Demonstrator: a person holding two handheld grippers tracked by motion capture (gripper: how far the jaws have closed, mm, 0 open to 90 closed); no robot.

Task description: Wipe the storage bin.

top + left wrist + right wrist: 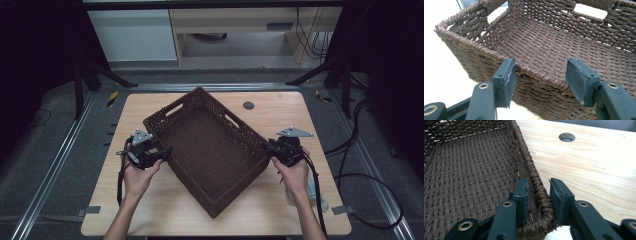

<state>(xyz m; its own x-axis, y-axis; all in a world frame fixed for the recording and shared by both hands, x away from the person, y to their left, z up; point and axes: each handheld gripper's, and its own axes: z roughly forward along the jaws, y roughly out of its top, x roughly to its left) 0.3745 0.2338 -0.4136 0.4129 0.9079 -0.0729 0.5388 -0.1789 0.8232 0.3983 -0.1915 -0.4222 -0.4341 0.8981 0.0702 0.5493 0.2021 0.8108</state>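
The dark brown woven rectangular basket (pixel 210 150) is being gripped for lifting — right gripper (pixel 539 192) clamped on its rim; left gripper (pixel 540 75), jaws wide at the opposite rim, must be closed next.

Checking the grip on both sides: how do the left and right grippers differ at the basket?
The left gripper stands wide open, its fingers spread along the basket rim, not pinching it. The right gripper has its fingers nearly closed astride the rim, one inside, one outside. Both sit at rim height.
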